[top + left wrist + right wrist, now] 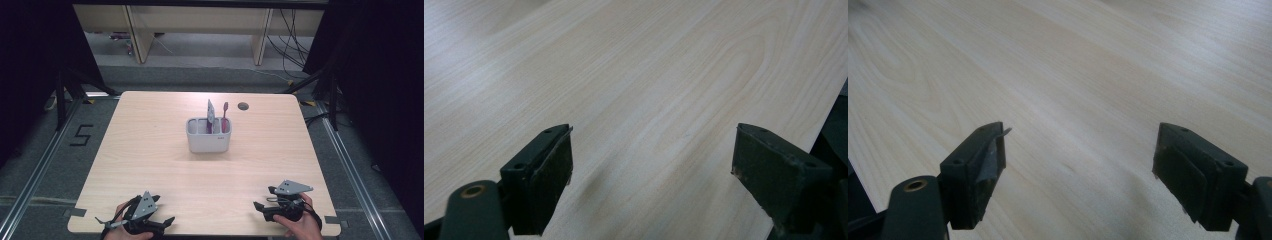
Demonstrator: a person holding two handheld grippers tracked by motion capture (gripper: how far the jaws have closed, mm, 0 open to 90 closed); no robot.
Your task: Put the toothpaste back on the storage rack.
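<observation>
So the big thing here is the light wood table (150, 165), with a small round cable hole (243, 106) near its far edge. Around it there's grey floor (50, 165) with a "5" marked (80, 135) off to the left, and some wooden furniture legs plus cables way at the back.

Sitting pretty much dead center, a bit toward the far side, is a white caddy (208, 140) with compartments. Two things stand upright in it: a purple-grey toothpaste tube (211, 114) in what looks like the middle slot, and a reddish-pink toothbrush (225, 115) just to its right. Can't really tell the exact compartment walls from here.

Both tools are parked way back at the near edge, well apart from the caddy. The left gripper (135, 221) is at the near-left corner in the person's hand, and the right gripper (261, 202) at the near-right. In the left gripper view, its gripper (651, 150) has the jaws spread wide with nothing but bare wood grain between them. Same deal in the right gripper view: that gripper (1079, 147) is released, jaws wide, holding nothing, hovering low over the tabletop.
</observation>
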